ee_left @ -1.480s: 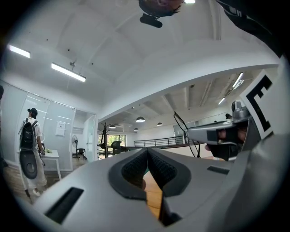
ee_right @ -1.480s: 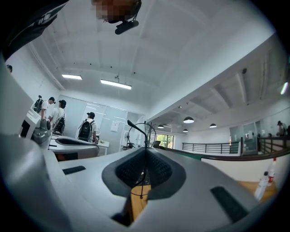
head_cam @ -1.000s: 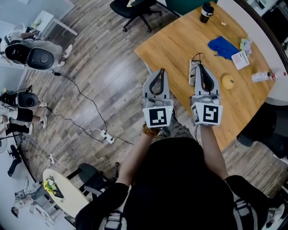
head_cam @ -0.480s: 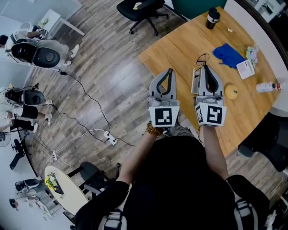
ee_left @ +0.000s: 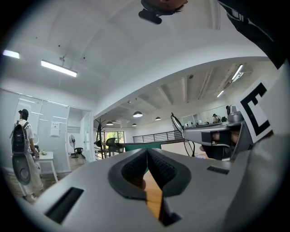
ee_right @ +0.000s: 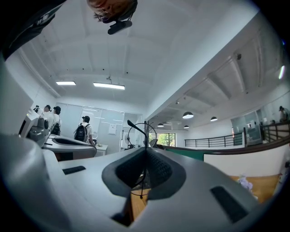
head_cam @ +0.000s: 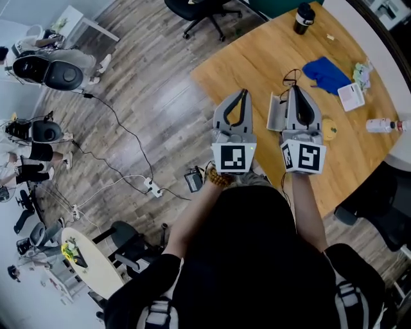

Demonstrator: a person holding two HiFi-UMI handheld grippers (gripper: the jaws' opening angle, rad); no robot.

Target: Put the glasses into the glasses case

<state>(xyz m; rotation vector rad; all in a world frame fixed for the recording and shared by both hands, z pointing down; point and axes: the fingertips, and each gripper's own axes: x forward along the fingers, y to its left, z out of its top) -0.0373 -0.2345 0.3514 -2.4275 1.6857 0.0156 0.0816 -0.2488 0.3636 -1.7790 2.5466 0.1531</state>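
We look down on a person holding two grippers side by side over the near edge of a wooden table [head_cam: 253, 61], with the task's glasses [head_cam: 293, 77] pinched in the right gripper [head_cam: 297, 94]. Its jaws are closed tight on the thin black frame. In the right gripper view a temple arm and a round wire lens rim stand up out of the pads, with another thin wire hanging below them. The left gripper [head_cam: 241, 96] is closed too, its ridged pads meeting at the tips with nothing between them, and it hangs over the table's edge just beside its partner. The case [head_cam: 276, 113], pale and oblong, lies on the table between the two grippers, right against the right gripper's left side as seen from the head view. The glasses are not in it and sit at the jaw tips, near the case's far end. A yellow ball [head_cam: 331, 128] peeks out from the right gripper's other side. Farther back on the table we see a blue cloth [head_cam: 327, 72], a black cup [head_cam: 303, 18] and a bottle [head_cam: 383, 125] lying on its side. Cables [head_cam: 122, 138] trail across the wood floor [head_cam: 160, 90] to the left.
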